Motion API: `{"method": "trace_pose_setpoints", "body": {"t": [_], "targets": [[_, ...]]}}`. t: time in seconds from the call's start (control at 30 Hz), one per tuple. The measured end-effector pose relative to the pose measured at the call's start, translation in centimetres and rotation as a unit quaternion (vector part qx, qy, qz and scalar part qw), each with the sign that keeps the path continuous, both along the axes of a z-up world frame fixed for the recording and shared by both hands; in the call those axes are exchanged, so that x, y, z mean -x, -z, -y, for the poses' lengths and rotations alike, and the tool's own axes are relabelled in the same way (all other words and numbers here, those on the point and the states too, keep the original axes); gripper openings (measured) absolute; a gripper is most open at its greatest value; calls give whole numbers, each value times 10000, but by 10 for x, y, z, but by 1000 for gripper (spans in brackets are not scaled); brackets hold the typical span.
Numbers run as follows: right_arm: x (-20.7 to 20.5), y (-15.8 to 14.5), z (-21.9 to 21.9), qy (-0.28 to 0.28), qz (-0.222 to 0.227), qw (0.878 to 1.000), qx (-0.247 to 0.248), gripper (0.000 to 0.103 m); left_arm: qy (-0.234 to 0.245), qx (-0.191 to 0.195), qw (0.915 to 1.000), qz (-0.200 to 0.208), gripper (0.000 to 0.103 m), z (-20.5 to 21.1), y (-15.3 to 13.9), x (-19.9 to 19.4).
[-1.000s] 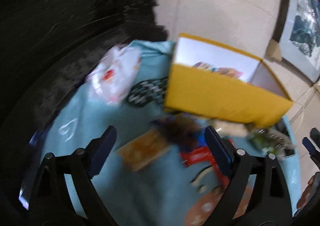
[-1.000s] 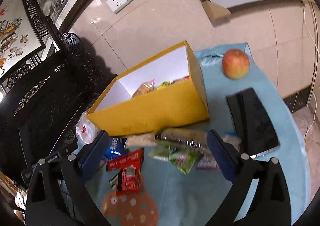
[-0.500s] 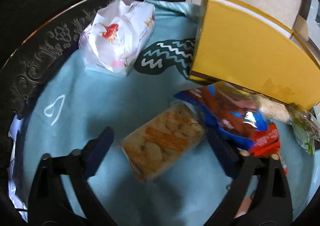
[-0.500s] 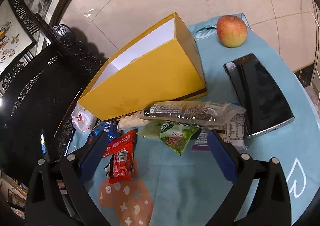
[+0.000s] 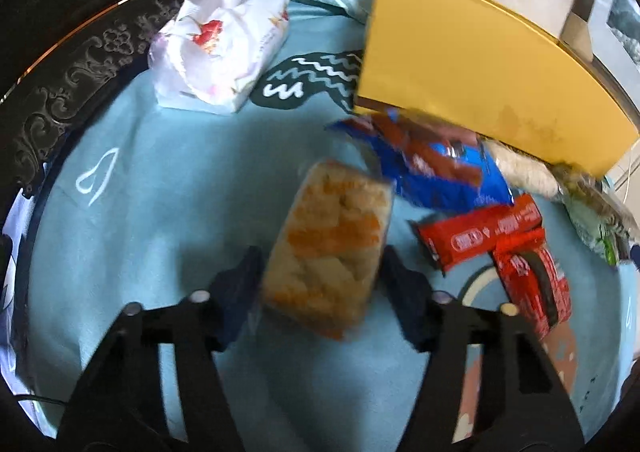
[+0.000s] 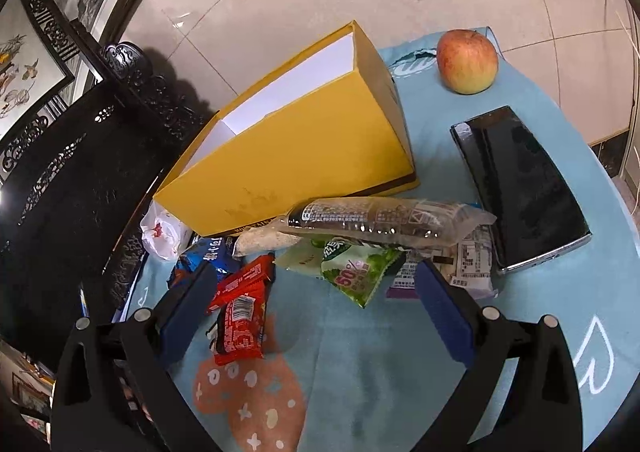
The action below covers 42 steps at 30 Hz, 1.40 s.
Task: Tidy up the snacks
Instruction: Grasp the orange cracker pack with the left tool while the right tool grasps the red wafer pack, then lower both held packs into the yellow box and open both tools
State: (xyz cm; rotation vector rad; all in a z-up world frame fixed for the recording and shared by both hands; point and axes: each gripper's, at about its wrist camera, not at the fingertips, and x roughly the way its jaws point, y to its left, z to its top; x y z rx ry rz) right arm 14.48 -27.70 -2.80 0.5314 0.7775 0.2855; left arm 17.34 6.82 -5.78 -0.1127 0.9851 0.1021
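Observation:
My left gripper (image 5: pixel 320 272) is closed against both sides of an orange cracker packet (image 5: pixel 332 248) that lies on the blue cloth. A blue snack bag (image 5: pixel 436 172) and red bars (image 5: pixel 500 244) lie to its right, in front of the yellow box (image 5: pixel 472 72). My right gripper (image 6: pixel 312 312) is open and empty above the cloth. Ahead of it lie red bars (image 6: pixel 240 312), a green packet (image 6: pixel 360 264), a long clear-wrapped pack (image 6: pixel 384 220) and the yellow box (image 6: pixel 296 156).
A white tissue pack (image 5: pixel 220 48) lies at the far left of the table. An apple (image 6: pixel 467 61) and a black phone (image 6: pixel 520 188) lie to the right of the box. The dark carved table rim (image 5: pixel 60 100) curves along the left.
My left gripper moved forward and down onto the cracker packet and its fingers closed against it. My right gripper dropped a little closer to the snacks and stays open.

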Motion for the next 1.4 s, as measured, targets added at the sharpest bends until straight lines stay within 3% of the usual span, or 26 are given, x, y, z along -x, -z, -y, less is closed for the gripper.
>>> {"method": "trace_pose_setpoints", "body": {"t": [0.13,0.17,0.2,0.23,0.33,0.4,0.47,0.67,0.77,0.87,0.9,1.03,1.27,1.4], "targets": [[0,0,-2,-23,6,10000,41,99,30,-298,9995,51,63,6,1,-6],[0,0,-3,-27,17,10000,65,99,48,-352,9993,78,61,8,2,-8],[0,0,-4,-40,28,9999,107,99,85,-349,9993,108,50,11,3,-10],[0,0,-7,-84,28,9998,191,99,92,-364,9992,143,46,12,3,-9],[4,-6,-26,-401,203,9973,585,99,124,-610,9978,214,46,18,0,-1],[9,-9,-45,-787,378,9925,854,99,170,-452,9984,306,46,17,-2,6],[15,-5,-75,-1283,440,9837,1183,99,199,-476,9980,353,46,19,-5,12],[15,12,-147,-1641,397,9468,2740,97,313,-363,9976,502,46,24,-15,28],[1,21,-159,-1647,160,9467,2763,88,287,-251,9981,481,46,22,-13,27],[-13,34,-169,-1684,-137,9412,2925,51,277,-164,9985,443,46,16,-9,21],[-16,37,-174,-1699,-213,9391,2979,45,277,-148,9986,425,46,16,-8,21],[-13,33,-172,-1670,-199,9368,3068,44,391,-130,9981,450,46,20,-8,25],[6,1,-125,-1309,89,9585,2531,44,549,-142,9961,674,46,32,-29,37],[16,-27,-99,-1060,430,9659,2323,44,744,-158,9923,976,46,49,-59,45]]}}
